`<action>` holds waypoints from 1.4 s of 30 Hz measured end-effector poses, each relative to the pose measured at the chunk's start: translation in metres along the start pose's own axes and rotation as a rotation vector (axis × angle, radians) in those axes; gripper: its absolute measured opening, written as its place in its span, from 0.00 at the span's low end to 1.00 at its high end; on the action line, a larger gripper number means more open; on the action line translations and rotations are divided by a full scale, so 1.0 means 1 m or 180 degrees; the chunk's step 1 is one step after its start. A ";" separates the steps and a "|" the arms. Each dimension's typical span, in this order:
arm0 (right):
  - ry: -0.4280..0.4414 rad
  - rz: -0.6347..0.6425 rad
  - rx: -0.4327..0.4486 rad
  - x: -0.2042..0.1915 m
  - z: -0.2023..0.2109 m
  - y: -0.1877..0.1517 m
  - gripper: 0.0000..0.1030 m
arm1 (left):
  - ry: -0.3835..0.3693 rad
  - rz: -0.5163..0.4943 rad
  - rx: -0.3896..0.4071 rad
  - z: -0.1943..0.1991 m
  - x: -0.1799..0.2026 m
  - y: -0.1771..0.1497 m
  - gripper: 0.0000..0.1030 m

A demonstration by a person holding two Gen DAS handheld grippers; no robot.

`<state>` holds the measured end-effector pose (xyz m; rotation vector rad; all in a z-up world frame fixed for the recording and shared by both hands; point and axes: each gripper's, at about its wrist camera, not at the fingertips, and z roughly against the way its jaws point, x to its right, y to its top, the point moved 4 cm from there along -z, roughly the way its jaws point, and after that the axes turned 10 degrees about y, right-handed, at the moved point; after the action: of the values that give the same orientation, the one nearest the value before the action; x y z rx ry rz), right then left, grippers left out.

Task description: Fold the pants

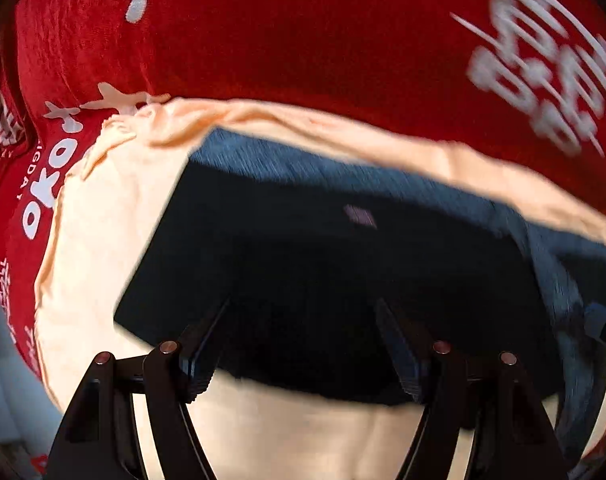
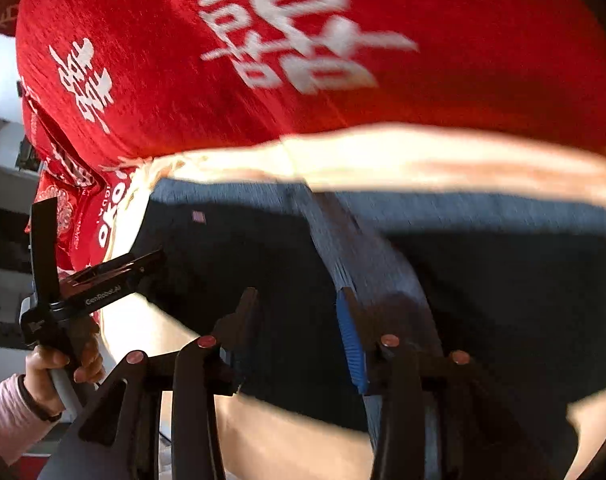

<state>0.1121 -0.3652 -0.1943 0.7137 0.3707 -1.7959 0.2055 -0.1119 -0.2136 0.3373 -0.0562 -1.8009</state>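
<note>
Dark blue pants (image 1: 323, 240) lie folded on a peach cloth (image 1: 103, 220). A small pink tag (image 1: 360, 216) shows on them. My left gripper (image 1: 303, 316) points down over the near part of the pants, jaws wide apart, with nothing pinched. In the right wrist view the pants (image 2: 483, 280) have a raised paler fold (image 2: 355, 248) that runs toward my right gripper (image 2: 299, 308). Its jaws stand apart over the dark fabric, and the blue pad (image 2: 351, 344) is bare. The left gripper (image 2: 151, 264) reaches in from the left, held by a hand (image 2: 51, 364).
Under the peach cloth (image 2: 383, 156) lies a red cover with white lettering (image 1: 303, 32), which fills the far side of both views. Its left edge drops off toward pale furniture (image 2: 3, 160). A part of the right gripper (image 1: 605, 328) shows at the right edge.
</note>
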 end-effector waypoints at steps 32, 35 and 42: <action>-0.0761 -0.1840 0.0655 0.121 0.119 -0.359 0.44 | -0.1383 -0.1691 -0.0164 0.094 0.237 -0.179 0.71; -0.0730 -0.1896 0.0744 0.133 0.121 -0.372 0.44 | -0.1377 -0.1724 -0.0253 0.084 0.261 -0.184 0.71; -0.0166 -0.1614 0.0926 0.144 0.116 -0.371 0.44 | -0.1406 -0.1676 -0.0393 0.069 0.290 -0.193 0.71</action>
<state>-0.2980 -0.4143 -0.2319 0.8221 0.2718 -2.3774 -0.0567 -0.3489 -0.2469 -0.1588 -0.1786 -2.3622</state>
